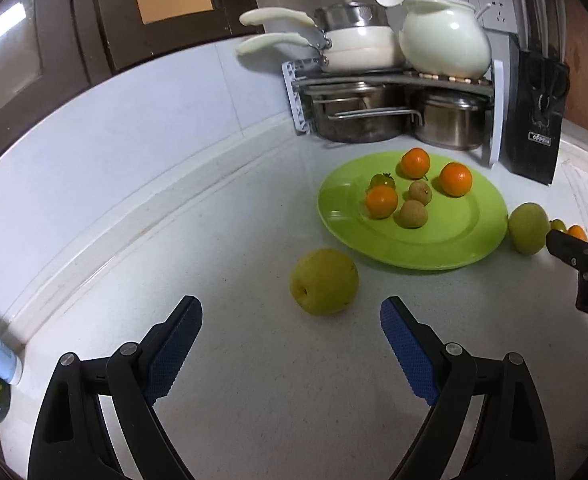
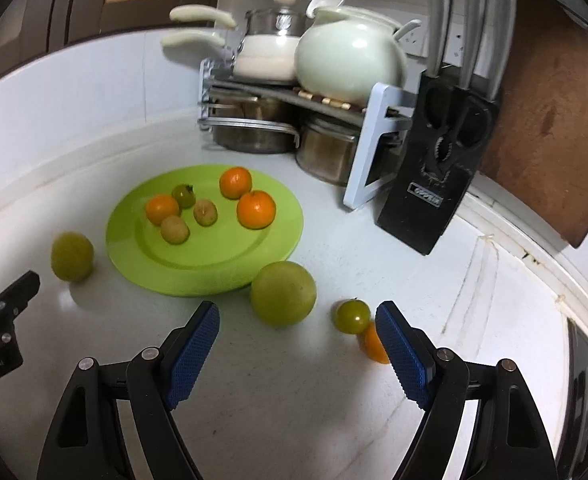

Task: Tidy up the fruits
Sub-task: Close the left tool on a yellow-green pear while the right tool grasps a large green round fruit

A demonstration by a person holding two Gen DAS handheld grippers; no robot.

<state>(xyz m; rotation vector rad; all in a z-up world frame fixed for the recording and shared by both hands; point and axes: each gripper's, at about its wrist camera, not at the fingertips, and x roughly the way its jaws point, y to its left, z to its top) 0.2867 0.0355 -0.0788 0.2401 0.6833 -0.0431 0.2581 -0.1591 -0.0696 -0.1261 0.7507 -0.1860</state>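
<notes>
**Hand-held grippers open, loose fruit just ahead of each**

Left hand-held gripper (image 1: 291, 346) hovers over the white desk (image 1: 133, 200), fingers spread apart and empty. A yellow-green pear (image 1: 324, 281) lies at twelve o'clock, just beyond the tips, nearer this hand. Right hand-held gripper (image 2: 297, 350), also apart and empty, faces a round green fruit (image 2: 283, 294) at twelve o'clock, beside the green plate (image 2: 221, 268). Small green (image 2: 353, 315) and orange (image 2: 374, 344) fruits sit at one o'clock.

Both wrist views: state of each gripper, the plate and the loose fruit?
left gripper: jaws open, empty
right gripper: jaws open, empty
green plate: holds six small fruits
yellow pear: on counter, off plate
green pear: on counter, off plate
green tomato: on counter
</notes>
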